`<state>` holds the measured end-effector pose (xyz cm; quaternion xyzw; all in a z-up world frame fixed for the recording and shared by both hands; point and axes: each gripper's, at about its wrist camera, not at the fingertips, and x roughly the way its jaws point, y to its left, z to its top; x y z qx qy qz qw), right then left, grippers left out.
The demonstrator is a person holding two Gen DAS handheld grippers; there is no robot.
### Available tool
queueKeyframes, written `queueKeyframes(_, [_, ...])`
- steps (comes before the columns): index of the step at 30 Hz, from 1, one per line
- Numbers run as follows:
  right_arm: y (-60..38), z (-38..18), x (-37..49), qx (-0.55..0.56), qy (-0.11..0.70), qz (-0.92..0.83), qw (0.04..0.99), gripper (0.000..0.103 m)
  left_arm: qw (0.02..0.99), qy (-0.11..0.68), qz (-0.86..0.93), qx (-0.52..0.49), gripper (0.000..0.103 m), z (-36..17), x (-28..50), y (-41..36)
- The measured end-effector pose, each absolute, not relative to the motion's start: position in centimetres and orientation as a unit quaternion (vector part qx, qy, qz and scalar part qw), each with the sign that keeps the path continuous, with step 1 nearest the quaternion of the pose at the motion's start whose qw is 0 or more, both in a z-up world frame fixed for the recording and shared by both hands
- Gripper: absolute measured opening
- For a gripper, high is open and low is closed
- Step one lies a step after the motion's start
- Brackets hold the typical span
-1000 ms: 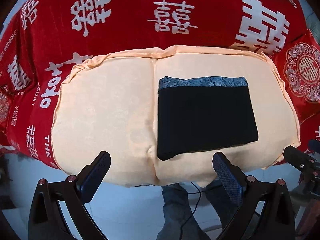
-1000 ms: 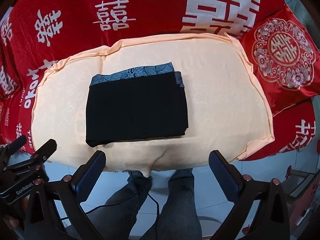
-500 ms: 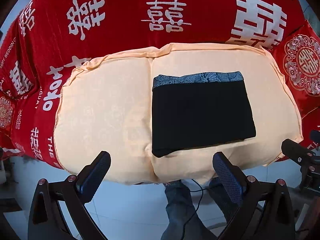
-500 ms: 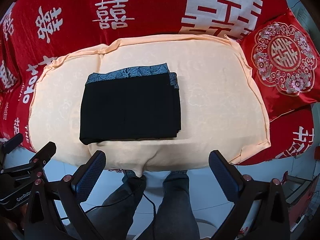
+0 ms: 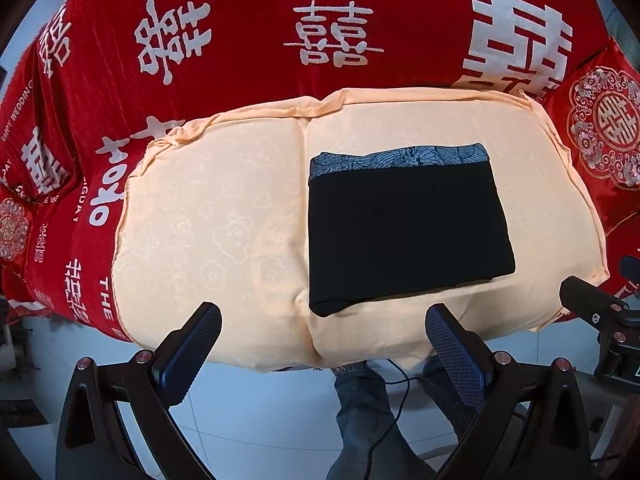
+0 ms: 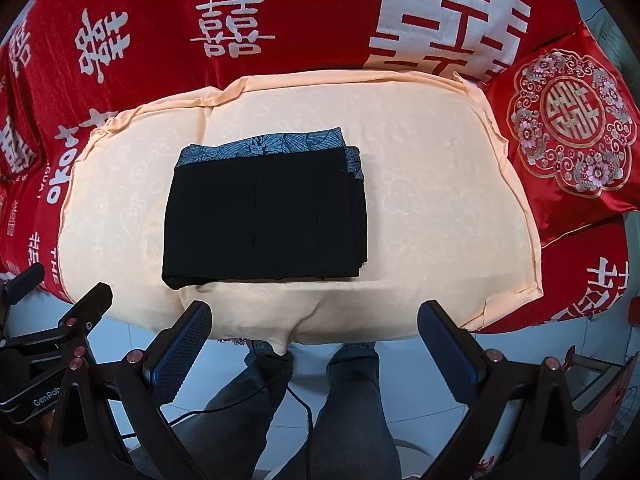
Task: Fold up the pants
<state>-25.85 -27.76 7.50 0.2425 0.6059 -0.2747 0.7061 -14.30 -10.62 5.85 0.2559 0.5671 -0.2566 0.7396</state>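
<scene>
The black pants point(image 5: 406, 232) lie folded into a flat rectangle on the peach seat cover point(image 5: 208, 220), with a blue patterned waistband along the far edge. They also show in the right wrist view point(image 6: 264, 212). My left gripper point(image 5: 322, 332) is open and empty, held off the cushion's front edge, short of the pants. My right gripper point(image 6: 314, 330) is open and empty, also in front of the cushion. Neither touches the pants.
A red sofa cover with white characters point(image 5: 332, 36) rises behind the cushion. A red embroidered pillow point(image 6: 568, 132) sits at the right. The person's legs point(image 6: 352, 400) and a cable stand on the pale tile floor below the grippers.
Both grippers have drawn back and up a little from the sofa, so the cushion and folded pants sit slightly farther and higher in view. The pants have not moved.
</scene>
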Motion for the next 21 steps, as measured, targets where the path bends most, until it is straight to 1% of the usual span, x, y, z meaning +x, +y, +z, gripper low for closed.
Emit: queueKeyframes(21, [-27.76,7.47,-25.43,0.238,0.609,-0.271,0.707,0.103,0.737,0.564,-0.266,0.261,0.103,5.86,-14.03,-10.85])
